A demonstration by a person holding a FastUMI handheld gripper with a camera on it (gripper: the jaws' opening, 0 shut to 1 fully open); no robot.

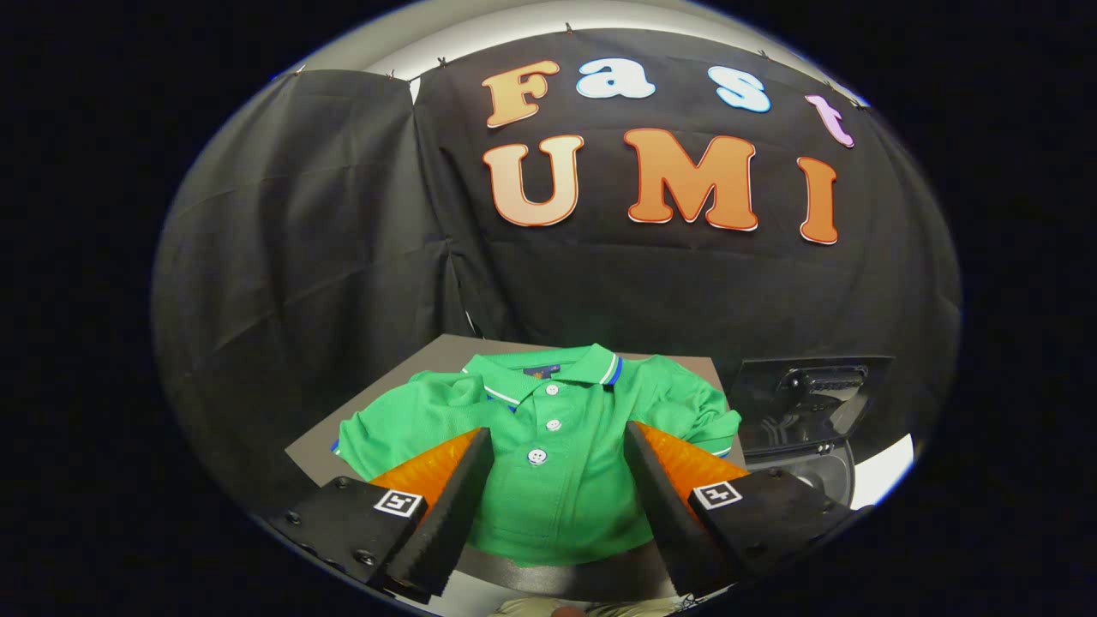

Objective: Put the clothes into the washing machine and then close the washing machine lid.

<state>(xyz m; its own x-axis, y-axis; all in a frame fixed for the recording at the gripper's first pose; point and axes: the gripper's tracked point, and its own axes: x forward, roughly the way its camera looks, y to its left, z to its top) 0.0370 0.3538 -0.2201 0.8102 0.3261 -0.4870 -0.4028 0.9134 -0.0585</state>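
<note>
On the grey board [360,428] ahead of the gripper [557,441] lies a green polo shirt [557,480], spread flat with its front up. Its fabric has a fine knitted grain, and soft folds bunch up at both sleeves. The collar sits at the far end, at twelve o'clock from the fingers, folded down and edged with thin white and blue stripes. Three small round white buttons [537,456] run in a line down the placket toward the gripper, and the nearest one lies between the two fingers.

The jaws are spread wide, with the shirt's chest showing in the gap and neither finger [458,497] pressing on the cloth. Each finger is a wedge-shaped slab with a rough, foam-like inner face, widening back into a blocky body held with small screws and marked with a square black-and-white tag. Whether the tips touch the shirt or hover just above it cannot be told.

At about three o'clock from the shirt, just beside the board's corner, stands the washing machine [814,467]. Its dark, glossy lid [810,398] is raised, tilted back, and the smooth, rounded grey rim of the opening shows below it. Black cloth [343,257], matte and creased in long vertical folds, hangs behind everything.
</note>
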